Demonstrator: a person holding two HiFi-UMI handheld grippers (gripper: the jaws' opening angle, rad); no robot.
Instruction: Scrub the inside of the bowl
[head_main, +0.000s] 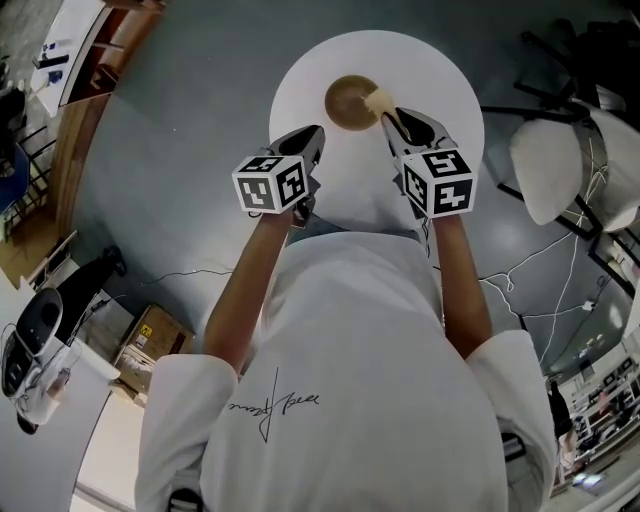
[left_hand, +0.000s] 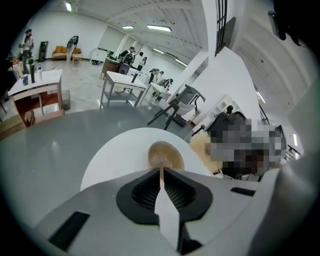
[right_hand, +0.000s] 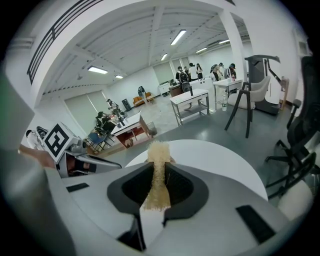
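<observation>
Head view looks steeply down; both gripper views face forward, close over the same round table (head_main: 440, 100).

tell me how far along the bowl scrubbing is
Done: the right gripper is shut on the scrub pad. In hand: the pad's tip is at the rim of the bowl. Still to do: the inside scrub itself; the left gripper, shut and empty, isn't holding the bowl.

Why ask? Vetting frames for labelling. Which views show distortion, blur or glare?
Head view: fisheye curves the scene; round white table evenly lit. Left gripper view: black vignetted corners, straight lines bowed. Right gripper view: same vignette; beige fibrous scrubber sharp.
</observation>
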